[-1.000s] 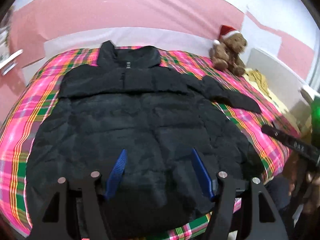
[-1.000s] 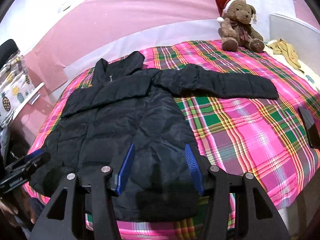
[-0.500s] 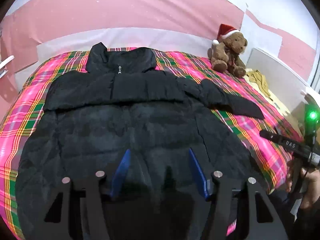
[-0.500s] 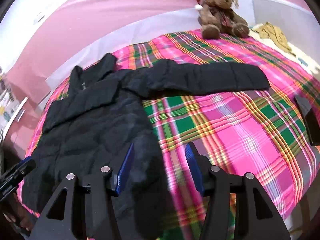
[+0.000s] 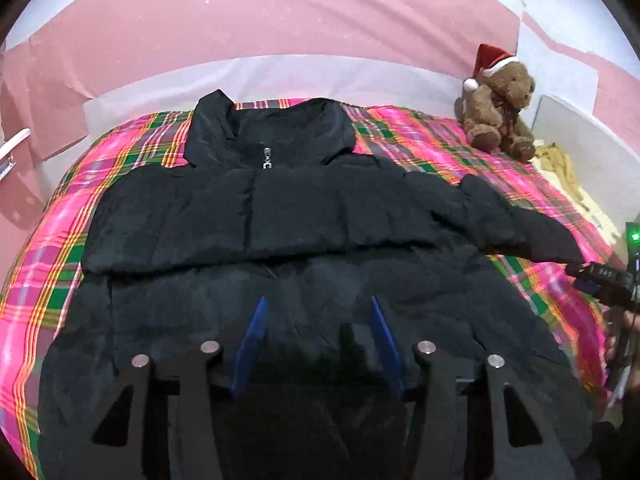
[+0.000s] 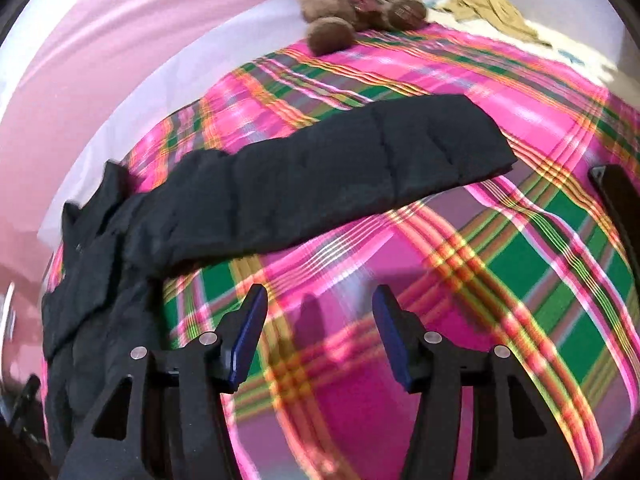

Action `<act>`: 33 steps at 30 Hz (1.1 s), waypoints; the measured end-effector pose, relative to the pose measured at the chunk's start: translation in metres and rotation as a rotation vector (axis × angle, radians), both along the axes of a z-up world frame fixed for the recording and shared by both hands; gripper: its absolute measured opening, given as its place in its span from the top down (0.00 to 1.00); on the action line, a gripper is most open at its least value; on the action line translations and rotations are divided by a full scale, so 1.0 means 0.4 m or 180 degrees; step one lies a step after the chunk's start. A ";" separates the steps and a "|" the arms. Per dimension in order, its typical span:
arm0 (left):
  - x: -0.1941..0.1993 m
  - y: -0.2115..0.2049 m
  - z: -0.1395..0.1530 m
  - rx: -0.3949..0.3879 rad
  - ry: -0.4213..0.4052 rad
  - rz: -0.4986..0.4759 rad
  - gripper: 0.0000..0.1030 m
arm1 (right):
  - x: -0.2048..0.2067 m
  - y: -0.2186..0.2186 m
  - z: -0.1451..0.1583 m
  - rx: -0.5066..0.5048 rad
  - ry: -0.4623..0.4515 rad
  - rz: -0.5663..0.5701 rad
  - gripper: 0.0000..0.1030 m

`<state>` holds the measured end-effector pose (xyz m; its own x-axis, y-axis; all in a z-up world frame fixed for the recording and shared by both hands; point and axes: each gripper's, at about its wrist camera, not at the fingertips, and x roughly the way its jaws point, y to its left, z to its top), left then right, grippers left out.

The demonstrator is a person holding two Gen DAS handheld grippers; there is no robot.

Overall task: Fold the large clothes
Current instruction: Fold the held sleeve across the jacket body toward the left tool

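A big bed with a bright pink and green checked blanket (image 5: 132, 152) fills most of the room in front of the pink wall (image 5: 280, 20). On the blanket lies a big black puffy jacket (image 5: 280, 216), spread flat with its front up, its collar toward the wall and its zipper closed. One sleeve lies folded across the chest. The other sleeve (image 6: 340, 176) sticks straight out to the side, flat on the blanket, and points to the side of the bed where a brown teddy bear (image 5: 500, 112) in a red Santa hat sits, near the wall. A rumpled yellow cloth (image 6: 496, 4) lies just past the bear. A dark flat thing (image 6: 618, 208) rests on the blanket near the end of the sleeve. The left gripper (image 5: 316, 340) hovers over the lower part of the jacket; its blue claws are apart and closing, and they pinch nothing. The right gripper (image 6: 320, 336) hangs over bare blanket below the stretched sleeve; its claws are spread, opening, with nothing between them.
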<state>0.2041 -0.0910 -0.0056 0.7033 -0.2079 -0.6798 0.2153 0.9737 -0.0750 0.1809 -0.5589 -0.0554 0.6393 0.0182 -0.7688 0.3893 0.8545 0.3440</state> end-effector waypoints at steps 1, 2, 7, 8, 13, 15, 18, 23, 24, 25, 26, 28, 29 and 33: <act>0.016 -0.001 -0.006 0.0036 0.0013 0.0010 0.52 | 0.011 -0.014 -0.008 0.0037 0.0016 -0.0038 0.46; 0.028 0.001 -0.011 0.0009 0.0028 0.0014 0.52 | 0.022 -0.027 -0.016 0.0073 0.0016 -0.0069 0.46; 0.083 0.015 -0.033 -0.0038 0.0100 0.0051 0.52 | 0.074 -0.092 -0.051 0.0253 0.0037 -0.0280 0.46; 0.091 0.016 -0.036 -0.0037 0.0114 0.0052 0.52 | 0.081 -0.101 -0.053 0.0277 0.0017 -0.0308 0.46; 0.125 0.025 -0.051 -0.0017 0.0189 0.0090 0.50 | 0.124 -0.146 -0.061 0.0422 -0.0063 -0.0518 0.45; 0.134 0.026 -0.054 -0.0022 0.0206 0.0099 0.48 | 0.136 -0.158 -0.063 0.0436 -0.0083 -0.0595 0.46; 0.143 0.029 -0.057 -0.0022 0.0225 0.0099 0.44 | 0.152 -0.166 -0.059 0.0412 -0.0086 -0.0701 0.57; 0.149 0.042 -0.057 -0.0029 0.0266 0.0124 0.44 | 0.168 -0.179 -0.045 0.0373 -0.0049 -0.0751 0.83; 0.148 0.047 -0.055 -0.0034 0.0267 0.0136 0.43 | 0.164 -0.174 -0.030 0.0329 -0.0084 -0.0725 0.85; 0.147 0.052 -0.052 -0.0042 0.0268 0.0145 0.43 | 0.162 -0.170 -0.015 0.0304 -0.0124 -0.0701 0.86; 0.146 0.058 -0.049 -0.0051 0.0267 0.0157 0.44 | 0.157 -0.162 0.005 0.0280 -0.0173 -0.0665 0.87; 0.141 0.071 -0.040 -0.0056 0.0254 0.0188 0.44 | 0.152 -0.141 0.049 0.0222 -0.0285 -0.0587 0.88; 0.138 0.077 -0.035 -0.0060 0.0251 0.0199 0.44 | 0.148 -0.129 0.075 0.0191 -0.0345 -0.0540 0.89; 0.126 0.102 -0.011 -0.0063 0.0221 0.0273 0.44 | 0.140 -0.060 0.200 0.0066 -0.0649 -0.0295 0.90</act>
<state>0.2544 -0.0503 -0.0100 0.6705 -0.1628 -0.7238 0.1248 0.9865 -0.1063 0.2368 -0.5827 0.0246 0.7810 -0.0334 -0.6236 0.3866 0.8102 0.4407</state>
